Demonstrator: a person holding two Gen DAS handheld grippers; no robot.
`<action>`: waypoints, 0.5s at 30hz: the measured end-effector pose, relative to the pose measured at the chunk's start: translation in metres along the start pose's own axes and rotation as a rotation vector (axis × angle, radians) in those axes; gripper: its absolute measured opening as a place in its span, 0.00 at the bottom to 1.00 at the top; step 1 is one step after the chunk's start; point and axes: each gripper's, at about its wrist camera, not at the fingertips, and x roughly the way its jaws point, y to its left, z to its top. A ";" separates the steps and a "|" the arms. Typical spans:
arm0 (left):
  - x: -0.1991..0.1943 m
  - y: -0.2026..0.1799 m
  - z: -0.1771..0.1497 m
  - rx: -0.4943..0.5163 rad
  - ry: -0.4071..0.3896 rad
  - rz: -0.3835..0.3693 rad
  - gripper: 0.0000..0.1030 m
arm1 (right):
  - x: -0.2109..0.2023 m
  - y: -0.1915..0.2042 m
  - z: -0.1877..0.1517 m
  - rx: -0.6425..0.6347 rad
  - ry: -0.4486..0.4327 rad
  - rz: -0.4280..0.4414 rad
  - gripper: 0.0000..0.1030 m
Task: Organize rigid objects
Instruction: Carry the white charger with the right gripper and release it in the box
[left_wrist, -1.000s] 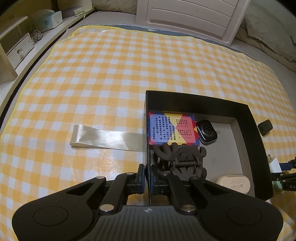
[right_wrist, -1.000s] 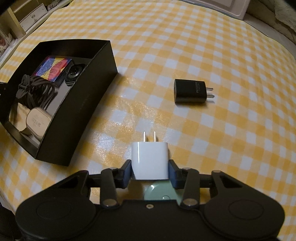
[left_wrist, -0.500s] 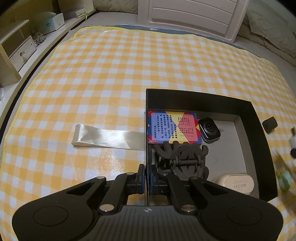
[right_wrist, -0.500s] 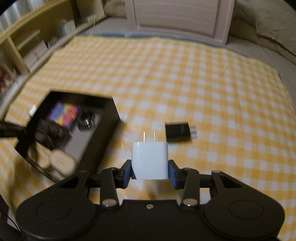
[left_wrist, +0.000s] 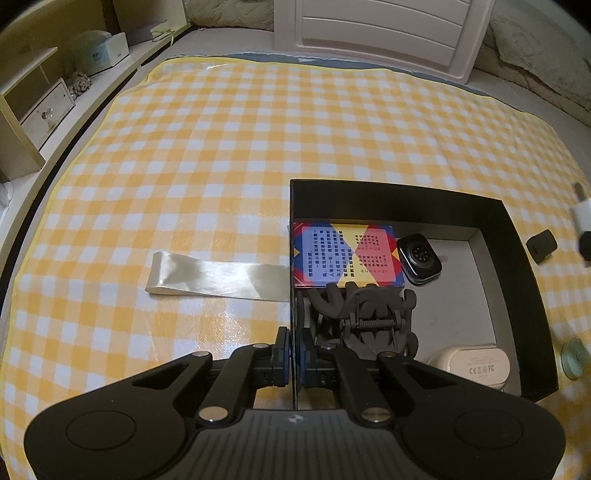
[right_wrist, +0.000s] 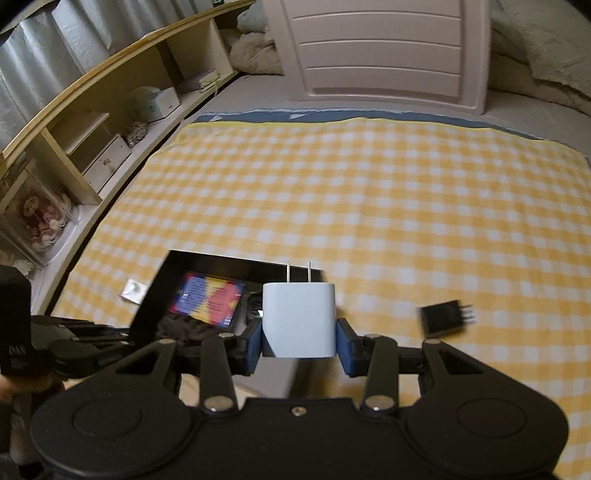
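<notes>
We hold a white charger (right_wrist: 299, 320) in the right gripper (right_wrist: 299, 341), pads pressed on its two flat sides, prongs pointing forward and away from us. It hangs in the air above the near right part of the black box (left_wrist: 513, 236), not yet inside. In the left view the charger shows only as a blurred white shape at the right edge of the frame.

Our left gripper (left_wrist: 293, 356) is pinched nearly closed on the box's left wall, near its front corner, one pad outside and one inside. We judge it is steadying the box.

Inside the box: a colourful card box (left_wrist: 347, 260) at the back left, a watch body (left_wrist: 419, 258) just beside it, a dark hair claw (left_wrist: 364, 325) at front left, a cream earbud case (left_wrist: 471, 365) at front right. The bare grey floor in the middle right looks like the free spot.

On the checked cloth (left_wrist: 221, 147): a black charger (right_wrist: 443, 318) to the right of the box, a small green disc (left_wrist: 571, 358) by the box's front right corner, a ribbon strip (left_wrist: 218, 273) off its left wall.

Handling guess: the charger is light, stiff, smooth plastic, so slippery; the flat sides are the right hold, away from the prongs. It should tolerate a short drop.
</notes>
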 end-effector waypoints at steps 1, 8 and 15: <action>0.000 -0.002 0.001 0.002 0.000 0.002 0.05 | 0.006 0.007 0.001 0.000 0.012 0.005 0.41; 0.002 -0.003 0.002 0.010 0.000 0.007 0.05 | 0.048 0.044 -0.002 0.001 0.127 0.000 0.41; 0.000 -0.003 0.004 0.007 0.000 0.006 0.05 | 0.080 0.064 -0.006 0.019 0.204 -0.078 0.41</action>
